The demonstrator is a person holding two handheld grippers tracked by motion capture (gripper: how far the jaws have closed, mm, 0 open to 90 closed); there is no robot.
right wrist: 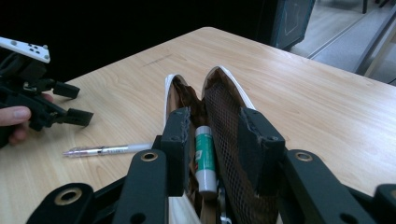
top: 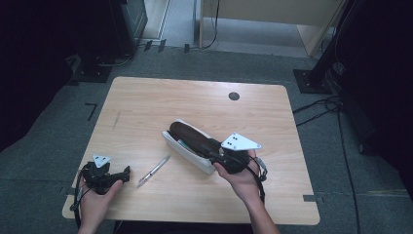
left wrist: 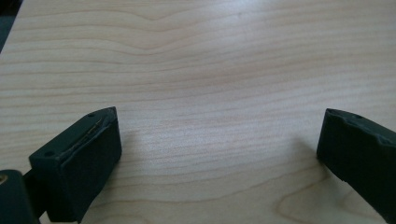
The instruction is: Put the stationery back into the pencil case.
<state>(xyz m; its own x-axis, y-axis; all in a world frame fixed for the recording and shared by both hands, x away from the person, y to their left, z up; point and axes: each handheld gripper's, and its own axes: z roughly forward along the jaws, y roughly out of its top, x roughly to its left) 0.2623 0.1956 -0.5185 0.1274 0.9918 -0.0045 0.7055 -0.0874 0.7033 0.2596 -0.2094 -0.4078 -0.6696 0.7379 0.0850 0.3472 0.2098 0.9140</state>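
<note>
High view: the left gripper (top: 127, 174) sits low on the wooden table (top: 146, 102), jaws open and empty. A pen (top: 153, 171) lies beside it. The right gripper (right wrist: 212, 135) reaches into the open pencil case (top: 187, 141), jaws partly open around a glue stick (right wrist: 204, 158).

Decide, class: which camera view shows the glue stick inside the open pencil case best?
The right gripper view: the glue stick lies close up inside the pencil case, green label visible. The high view gives just a pale sliver; the left gripper view faces bare table.
</note>
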